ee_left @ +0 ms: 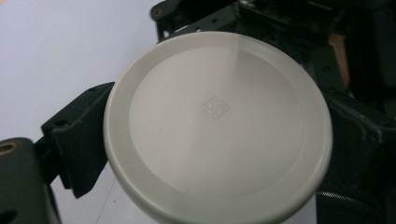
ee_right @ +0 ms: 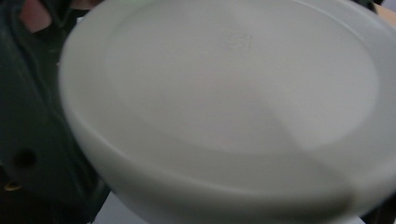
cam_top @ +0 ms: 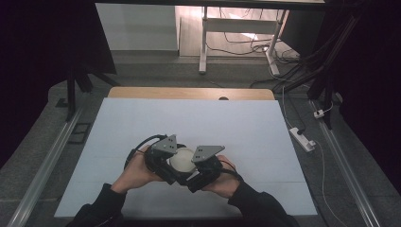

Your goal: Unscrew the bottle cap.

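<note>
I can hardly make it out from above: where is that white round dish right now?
The white dish sits between the two grippers, left and right, near the table's front edge.

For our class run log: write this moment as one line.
object: round white plastic lid | left gripper: at its edge | right gripper: at its opposite side | surface: pale blue table

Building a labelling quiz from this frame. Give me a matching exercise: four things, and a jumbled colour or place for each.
Column 1:
1. round dish
2. table sheet
3. power strip
4. left gripper

Column 2:
A. on the floor, right of the table
B. pale blue, covers the tabletop
C. off-white, between the two grippers
D. black, at the dish's left side, held in the person's left hand

Pairs: 1-C, 2-B, 3-A, 4-D
</note>
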Motion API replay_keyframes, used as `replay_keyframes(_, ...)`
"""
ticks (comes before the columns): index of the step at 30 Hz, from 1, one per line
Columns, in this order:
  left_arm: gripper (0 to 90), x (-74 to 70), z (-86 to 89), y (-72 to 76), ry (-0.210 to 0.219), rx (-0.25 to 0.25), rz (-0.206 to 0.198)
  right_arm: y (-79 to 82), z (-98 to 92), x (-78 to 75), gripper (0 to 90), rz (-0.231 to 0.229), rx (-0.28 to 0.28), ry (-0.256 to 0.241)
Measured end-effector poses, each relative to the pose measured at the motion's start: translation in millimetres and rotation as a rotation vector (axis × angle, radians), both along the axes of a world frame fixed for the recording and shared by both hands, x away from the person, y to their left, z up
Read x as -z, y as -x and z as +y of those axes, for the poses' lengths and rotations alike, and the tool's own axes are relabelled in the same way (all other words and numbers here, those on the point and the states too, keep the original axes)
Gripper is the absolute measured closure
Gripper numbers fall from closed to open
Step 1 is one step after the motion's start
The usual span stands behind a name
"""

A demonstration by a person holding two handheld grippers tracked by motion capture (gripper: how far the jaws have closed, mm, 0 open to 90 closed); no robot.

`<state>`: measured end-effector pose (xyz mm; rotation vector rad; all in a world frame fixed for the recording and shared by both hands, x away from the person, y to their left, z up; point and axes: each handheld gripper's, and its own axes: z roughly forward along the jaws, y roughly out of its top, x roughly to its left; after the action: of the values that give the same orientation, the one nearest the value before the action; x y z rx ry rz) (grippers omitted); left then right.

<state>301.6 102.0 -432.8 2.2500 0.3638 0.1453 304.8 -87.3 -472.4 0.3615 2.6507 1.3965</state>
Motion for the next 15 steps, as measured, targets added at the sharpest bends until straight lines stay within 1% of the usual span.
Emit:
replay_keyframes(3,7.9,0.3,-4.7,0.8,-0.002,-0.066,0.002,-2.2,-1.0,0.8,6.7,-0.003,0.033,0.007)
replay_keyframes(4,7.9,0.2,-5.7,0.7,-0.001,-0.083,0.004,-2.8,-1.2,1.0,6.7,0.002,0.043,0.002)
replay_keyframes(7,7.9,0.1,-6.6,0.6,0.014,-0.114,0.011,-4.3,-2.3,0.9,6.6,-0.001,0.060,0.006)
replay_keyframes(10,7.9,-1.3,-4.6,0.4,0.034,-0.119,0.014,-4.8,-2.5,1.4,6.6,0.000,0.063,0.012)
replay_keyframes(11,7.9,-2.0,-4.0,0.1,0.039,-0.114,0.021,-4.8,-2.3,1.8,6.6,-0.002,0.063,0.013)
replay_keyframes(15,8.0,-3.5,-4.4,1.7,0.032,-0.117,0.009,-4.8,-1.6,3.0,6.6,0.000,0.061,0.016)
